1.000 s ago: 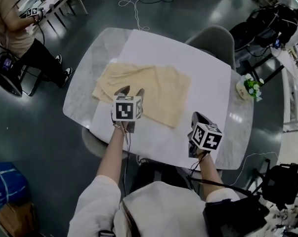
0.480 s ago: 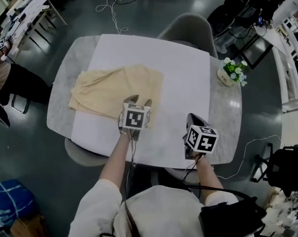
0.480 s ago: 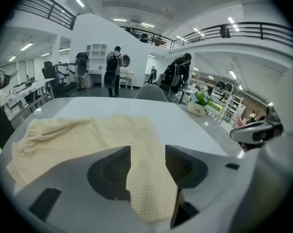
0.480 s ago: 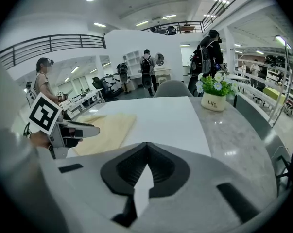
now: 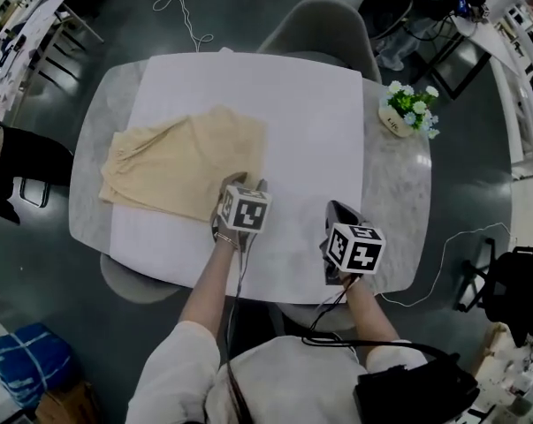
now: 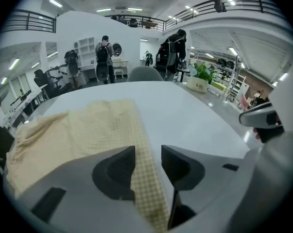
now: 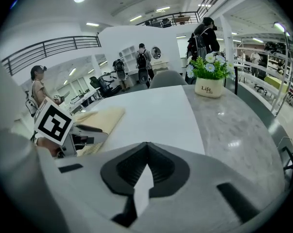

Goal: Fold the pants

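Note:
The beige pants (image 5: 182, 162) lie flat on the left half of the white table cover (image 5: 310, 131). My left gripper (image 5: 245, 185) is down at their near right corner. In the left gripper view the pants' right edge (image 6: 136, 144) runs between the jaws of the left gripper (image 6: 148, 152). Those jaws have just been closing, but a gap still shows on both sides of the cloth. My right gripper (image 5: 337, 210) hovers over bare cover to the right of the pants. Seen from its own view the right gripper (image 7: 147, 148) is shut on nothing.
A small pot of flowers (image 5: 406, 113) stands on the marble table (image 5: 399, 184) at the far right. One grey chair (image 5: 323, 29) sits at the far side, another (image 5: 133, 281) at the near left. A cable (image 5: 443, 268) trails on the floor at right.
My left gripper has moved right along the pants' near edge and down to their right corner. The right gripper has come lower over the white cover.

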Demonstrator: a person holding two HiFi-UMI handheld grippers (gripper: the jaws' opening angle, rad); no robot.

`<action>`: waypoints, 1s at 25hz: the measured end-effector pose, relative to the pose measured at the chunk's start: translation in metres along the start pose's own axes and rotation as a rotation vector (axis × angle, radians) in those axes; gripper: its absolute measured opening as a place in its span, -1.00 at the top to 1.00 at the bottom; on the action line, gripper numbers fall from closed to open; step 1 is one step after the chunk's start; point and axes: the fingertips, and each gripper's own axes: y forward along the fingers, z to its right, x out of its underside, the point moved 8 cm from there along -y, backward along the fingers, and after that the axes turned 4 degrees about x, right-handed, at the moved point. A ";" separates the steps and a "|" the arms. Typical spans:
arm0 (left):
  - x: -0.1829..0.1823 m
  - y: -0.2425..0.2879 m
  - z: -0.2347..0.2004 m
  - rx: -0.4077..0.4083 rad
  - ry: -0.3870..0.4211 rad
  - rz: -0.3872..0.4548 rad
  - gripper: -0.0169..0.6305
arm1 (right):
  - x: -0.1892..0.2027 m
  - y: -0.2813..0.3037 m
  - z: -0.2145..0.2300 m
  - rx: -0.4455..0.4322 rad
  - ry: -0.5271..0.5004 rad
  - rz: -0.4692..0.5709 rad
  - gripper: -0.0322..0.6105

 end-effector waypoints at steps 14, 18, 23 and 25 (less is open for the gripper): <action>0.004 0.015 -0.010 -0.083 0.004 -0.076 0.82 | 0.004 0.010 0.010 -0.014 0.010 -0.029 0.92; 0.001 0.013 -0.013 -0.047 -0.022 -0.070 0.85 | 0.001 0.008 0.009 -0.009 0.008 -0.021 0.92; -0.005 -0.006 -0.020 0.009 -0.066 -0.039 0.86 | -0.007 -0.004 -0.002 0.006 -0.018 0.007 0.92; -0.009 -0.018 -0.027 0.031 -0.079 -0.020 0.87 | -0.010 -0.012 -0.009 0.011 -0.028 0.019 0.92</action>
